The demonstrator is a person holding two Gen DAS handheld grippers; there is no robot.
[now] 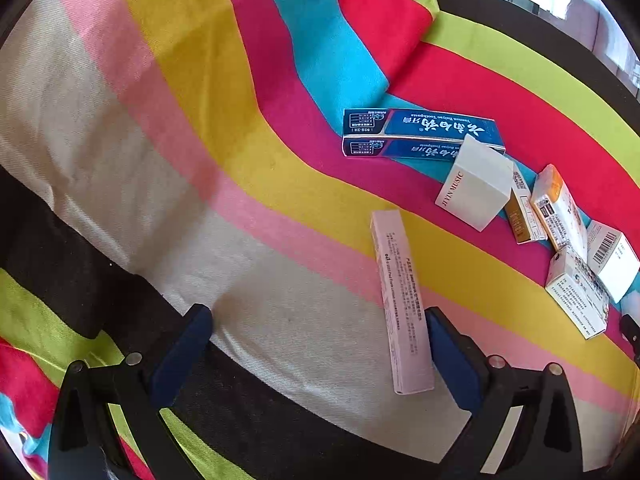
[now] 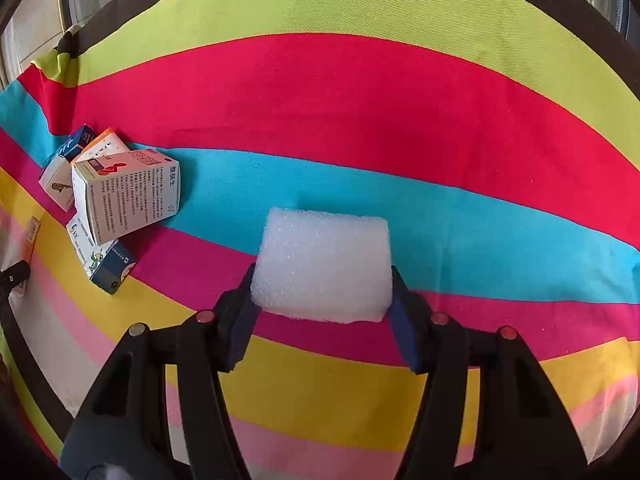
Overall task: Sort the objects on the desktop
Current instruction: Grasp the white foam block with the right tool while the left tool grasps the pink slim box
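Note:
My left gripper (image 1: 318, 314) stands wide open over the striped cloth (image 1: 248, 160). A long pale pink box (image 1: 400, 300) lies flat on the cloth between its fingers, close against the right finger (image 1: 452, 356) and far from the left one. In the right wrist view a white foam block (image 2: 324, 268) sits between the blue pads of my right gripper (image 2: 323, 276). Both pads press on its sides, and the block's near end is just above the cloth.
A blue toothpaste box (image 1: 420, 132), a white box (image 1: 476, 188) and several small medicine boxes (image 1: 560, 216) lie in a loose heap on the cloth. The same heap of boxes (image 2: 128, 196) shows at the left of the right wrist view. The table's dark edge (image 2: 600, 40) runs behind.

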